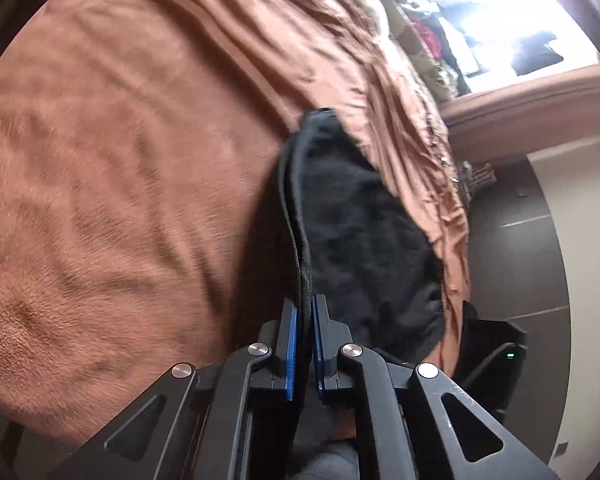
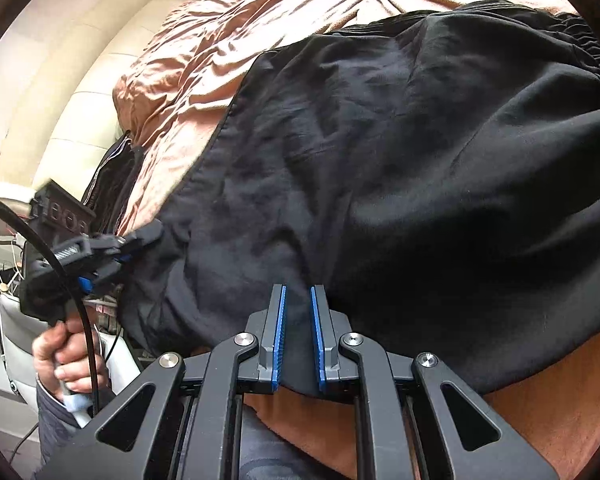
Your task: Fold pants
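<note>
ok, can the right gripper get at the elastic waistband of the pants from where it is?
Probably not without letting go: the right gripper has its jaws pinched on the near edge of the black pants, while the waistband lies at the far side on the brown bedspread.

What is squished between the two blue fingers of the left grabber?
A black edge of the pants sits pinched in the left gripper, shown in the left wrist view.

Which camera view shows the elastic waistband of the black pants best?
The right wrist view: the gathered waistband runs along the upper right edge of the spread pants. The left wrist view shows the pants only edge-on, a fold pinched in the left tongs; no waistband can be made out.
</note>
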`<control>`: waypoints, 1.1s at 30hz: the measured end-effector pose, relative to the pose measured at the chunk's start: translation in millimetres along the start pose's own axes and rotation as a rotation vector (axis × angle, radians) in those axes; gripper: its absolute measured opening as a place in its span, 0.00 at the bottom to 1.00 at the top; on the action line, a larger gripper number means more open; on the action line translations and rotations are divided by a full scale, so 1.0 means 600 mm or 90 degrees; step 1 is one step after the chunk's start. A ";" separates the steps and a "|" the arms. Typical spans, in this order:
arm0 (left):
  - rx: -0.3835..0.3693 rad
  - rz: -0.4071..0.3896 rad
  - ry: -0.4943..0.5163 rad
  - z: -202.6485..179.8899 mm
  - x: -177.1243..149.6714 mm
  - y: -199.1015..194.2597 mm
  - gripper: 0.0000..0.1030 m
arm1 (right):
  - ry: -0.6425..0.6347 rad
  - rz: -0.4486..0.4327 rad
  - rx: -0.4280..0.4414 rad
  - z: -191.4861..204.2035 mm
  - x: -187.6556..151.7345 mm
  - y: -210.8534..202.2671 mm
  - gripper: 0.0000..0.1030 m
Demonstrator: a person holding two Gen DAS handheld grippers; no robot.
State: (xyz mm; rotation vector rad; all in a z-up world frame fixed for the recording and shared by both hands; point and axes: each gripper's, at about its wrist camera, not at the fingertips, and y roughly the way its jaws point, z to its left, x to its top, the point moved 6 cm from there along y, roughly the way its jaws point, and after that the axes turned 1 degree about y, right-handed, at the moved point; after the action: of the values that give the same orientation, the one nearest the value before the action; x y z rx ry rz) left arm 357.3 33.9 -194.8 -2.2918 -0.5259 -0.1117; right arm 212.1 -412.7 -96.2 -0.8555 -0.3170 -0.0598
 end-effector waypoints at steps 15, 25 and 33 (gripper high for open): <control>-0.060 0.016 0.093 -0.183 0.014 0.011 0.06 | 0.011 -0.085 0.010 -0.029 0.004 -0.099 0.09; -0.085 0.065 0.149 -0.290 0.004 0.077 0.05 | 0.046 -0.150 0.002 -0.074 -0.016 -0.185 0.09; -0.085 0.112 0.171 -0.337 -0.016 0.146 0.05 | 0.084 -0.183 -0.001 -0.116 -0.036 -0.248 0.10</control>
State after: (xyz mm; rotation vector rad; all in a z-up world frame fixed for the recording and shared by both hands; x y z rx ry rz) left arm 400.0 -166.7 -114.1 -2.3920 -0.1827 -0.3725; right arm 182.4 -563.9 -36.3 -0.7990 -0.3142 -0.3826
